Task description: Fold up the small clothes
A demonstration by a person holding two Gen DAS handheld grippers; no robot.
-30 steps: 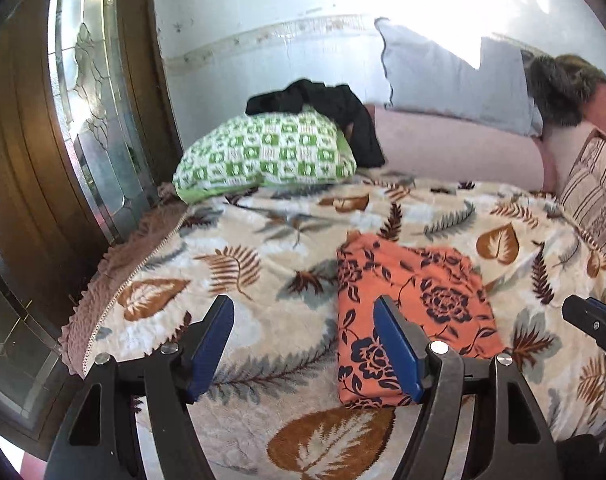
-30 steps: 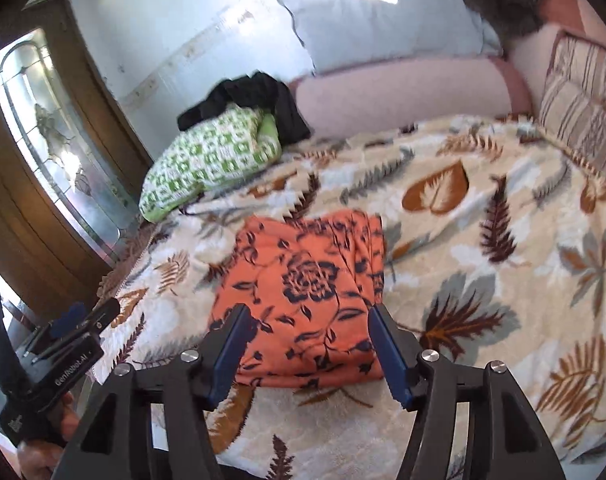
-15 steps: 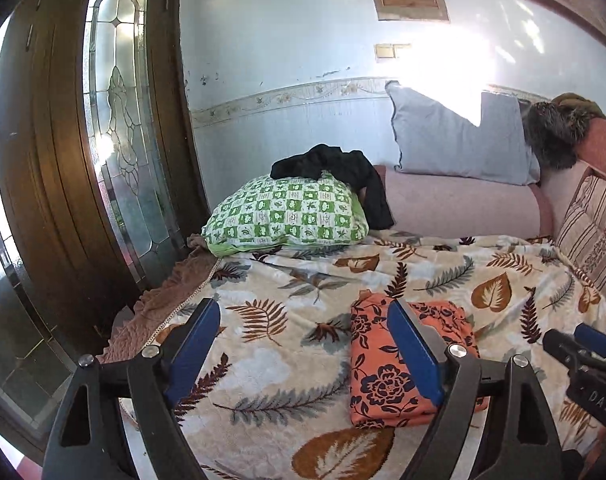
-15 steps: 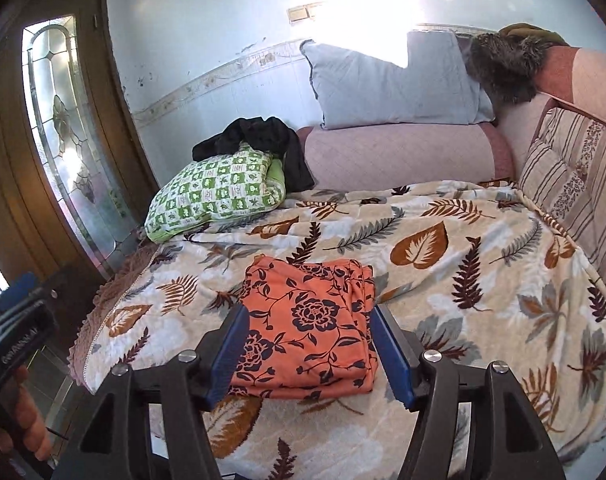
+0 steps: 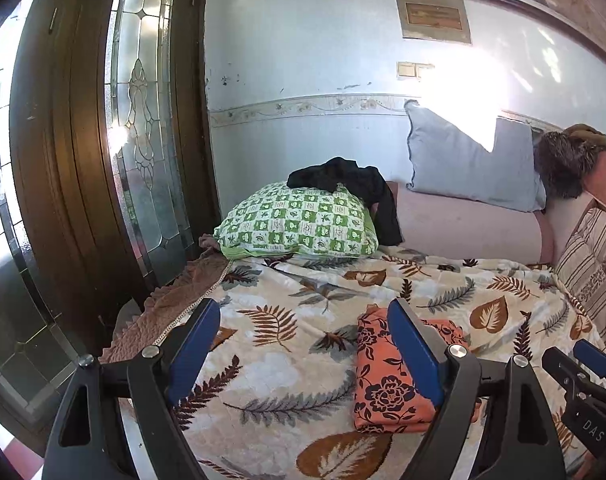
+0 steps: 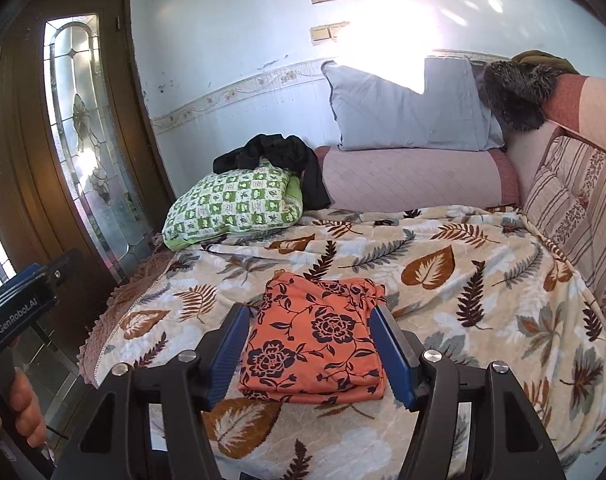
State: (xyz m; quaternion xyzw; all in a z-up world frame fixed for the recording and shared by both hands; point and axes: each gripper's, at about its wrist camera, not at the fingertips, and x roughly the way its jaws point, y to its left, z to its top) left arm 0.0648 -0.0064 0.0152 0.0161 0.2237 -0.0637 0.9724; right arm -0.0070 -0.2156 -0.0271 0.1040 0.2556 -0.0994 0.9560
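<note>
One folded orange garment [image 6: 315, 344] with dark flower print lies flat on the bed [image 6: 483, 280], near the front edge of its leaf-patterned blanket and about in the middle of that edge. Two grippers are in view. The left gripper [image 5: 303, 354] has its blue pads wide apart with nothing between them; only the blanket shows in the gap. The right gripper [image 6: 309, 354] is also open and holds nothing; the garment shows between its pads but lies apart from them on the bed. At the far edge of the bed I count one green-and-white checked pillow [image 6: 235, 204] at the left corner, one black cloth [image 6: 283, 160] draped over it, one pink bolster [image 6: 415, 180], and one grey pillow [image 6: 407, 108] leaning on the wall. One striped cushion [image 6: 571, 208] stands along the right edge. On the body of the left gripper, in the right wrist view, "GenRobot.AI" can be read; in the left wrist view the right gripper's body shows the letters "DAS".
</note>
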